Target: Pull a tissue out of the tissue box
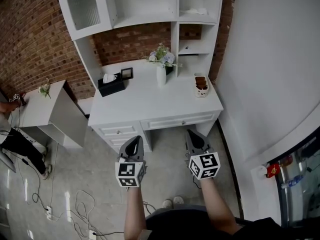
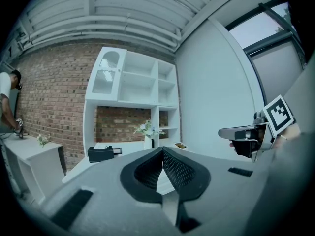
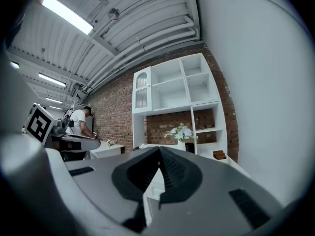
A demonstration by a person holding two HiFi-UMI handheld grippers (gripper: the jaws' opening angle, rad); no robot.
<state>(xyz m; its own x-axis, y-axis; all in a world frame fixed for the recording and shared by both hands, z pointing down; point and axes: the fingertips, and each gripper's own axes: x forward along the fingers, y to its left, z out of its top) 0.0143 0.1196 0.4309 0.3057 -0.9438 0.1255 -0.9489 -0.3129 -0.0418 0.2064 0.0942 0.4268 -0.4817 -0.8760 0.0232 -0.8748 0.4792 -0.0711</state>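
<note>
So both tongs are pressed together with nothing in them right now. The left gripper [image 1: 136, 140] and the right gripper [image 1: 192, 134] hang side by side in front of the white wooden desk [image 1: 165, 106], well short of it, and each gripper view shows its jaw tips meeting on empty air.

The black rectangular tissue box [image 1: 111, 85] sits at the desk's back left corner with a tuft of white tissue [image 1: 108, 77] poking out the top. It's just left of a small dark picture frame [image 1: 127, 73] and well left of the white vase of flowers [image 1: 161, 74].

The thing that matters: from the tongs, the box is ahead and off to the left, across the whole depth of the desktop. Its long side runs roughly left to right along the back, a bit slanted. The left gripper is clearly the nearer 1 of the 2, so I'd guess it reaches for the tissue. Either way, the jaws need to open first and the person needs to close in.
</note>
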